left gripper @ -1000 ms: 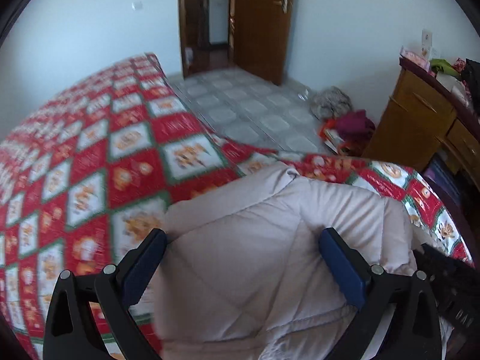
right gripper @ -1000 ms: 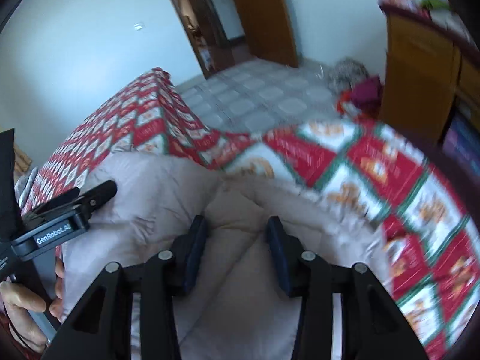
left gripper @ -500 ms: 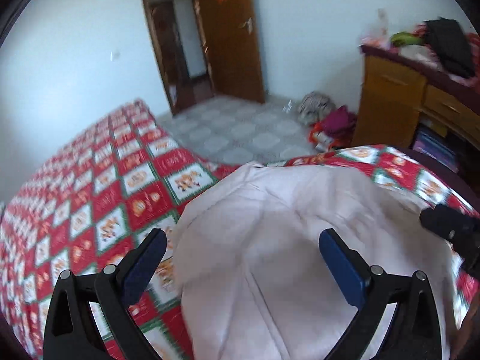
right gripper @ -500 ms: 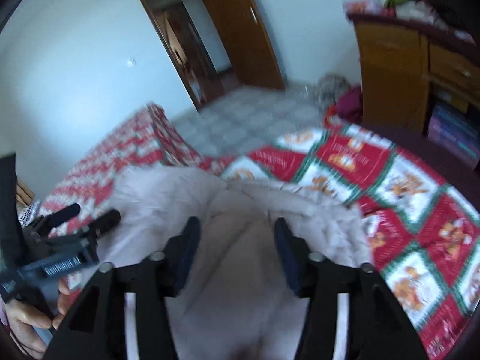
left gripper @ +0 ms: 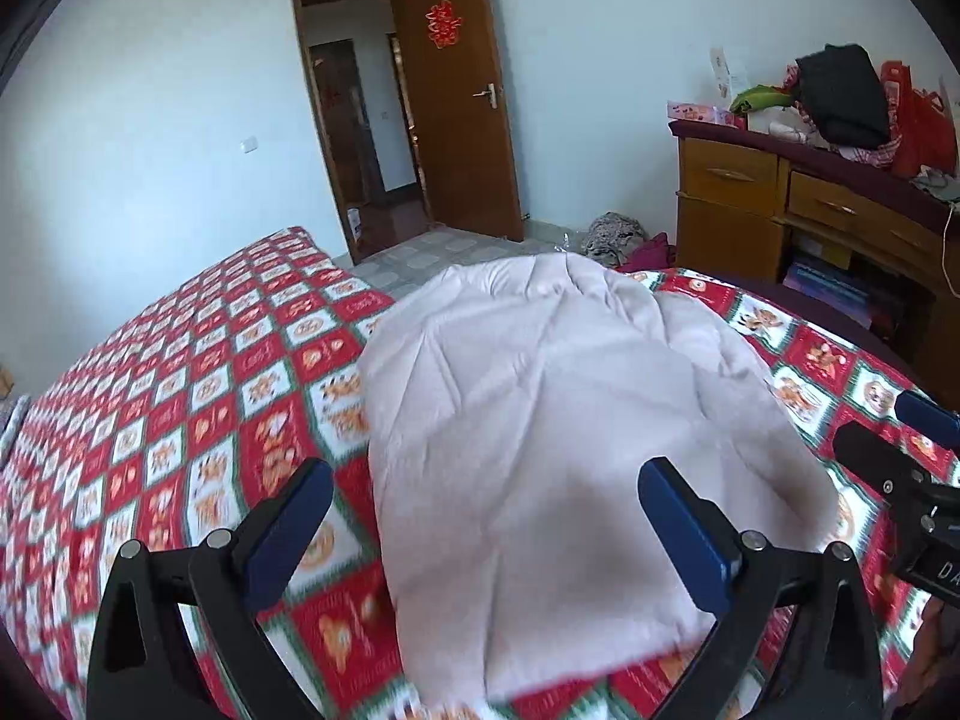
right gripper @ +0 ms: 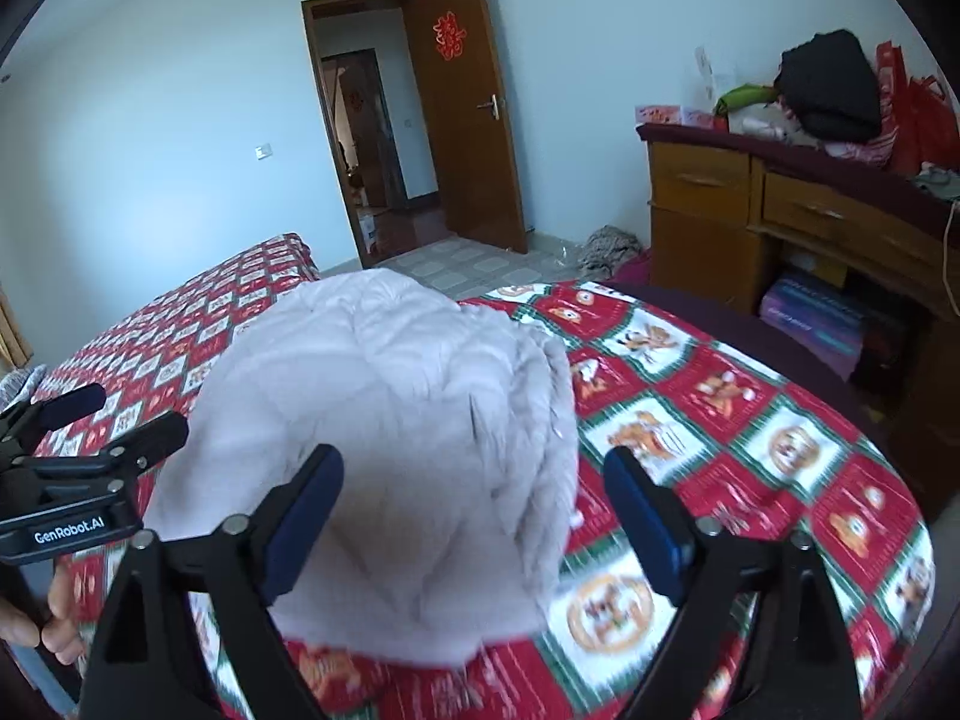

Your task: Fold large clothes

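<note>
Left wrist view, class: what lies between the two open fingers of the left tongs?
The pale quilted jacket, lying folded on the red patterned bedspread, fills the gap between the left tongs; neither finger grips it. The left wrist view shows this.

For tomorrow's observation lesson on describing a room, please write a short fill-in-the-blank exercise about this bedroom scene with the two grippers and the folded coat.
1. The pale quilted coat lies folded on a bedspread checked in red, white and ____.
2. Both the left gripper and the right gripper have their jaws ____, gripping nothing.
3. The wooden door at the back stands ____.
4. A black garment sits on top of the wooden ____.

Missing words: green; open; open; dresser
</note>
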Demonstrator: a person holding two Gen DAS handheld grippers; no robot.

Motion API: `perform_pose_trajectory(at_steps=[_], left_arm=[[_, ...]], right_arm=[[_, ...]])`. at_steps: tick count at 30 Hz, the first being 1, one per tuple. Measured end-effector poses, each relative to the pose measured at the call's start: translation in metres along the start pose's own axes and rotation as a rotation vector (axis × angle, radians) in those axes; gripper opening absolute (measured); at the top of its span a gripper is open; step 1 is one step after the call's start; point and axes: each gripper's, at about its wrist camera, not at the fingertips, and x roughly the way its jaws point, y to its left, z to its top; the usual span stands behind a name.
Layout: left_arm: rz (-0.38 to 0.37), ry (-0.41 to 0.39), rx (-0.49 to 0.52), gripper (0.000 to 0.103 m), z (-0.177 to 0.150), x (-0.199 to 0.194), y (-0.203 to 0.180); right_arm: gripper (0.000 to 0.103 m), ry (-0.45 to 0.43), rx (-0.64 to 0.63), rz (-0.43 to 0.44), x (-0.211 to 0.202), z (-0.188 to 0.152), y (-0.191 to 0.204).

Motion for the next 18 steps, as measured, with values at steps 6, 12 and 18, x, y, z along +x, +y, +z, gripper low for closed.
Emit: perform_pose_trajectory(at_steps=[6,12,18], left_arm=[[0.016,0.022,-0.066,0.102,-0.03,-0.033,-0.002],[0.053,0.052,-0.087,0.102,-0.063,-0.059,-0.005],[0.089,0.039,-0.102,0.102,-0.071,-0.081,-0.007]], right_arm=[[0.098,-0.01,-0.006,0.014,-0.03,-0.018,0.004],[0.099,0.014,-0.036,0.029,-0.046,-0.033,0.014],[0.099,-0.024,-0.1,0.071,-0.073,-0.035,0.031]])
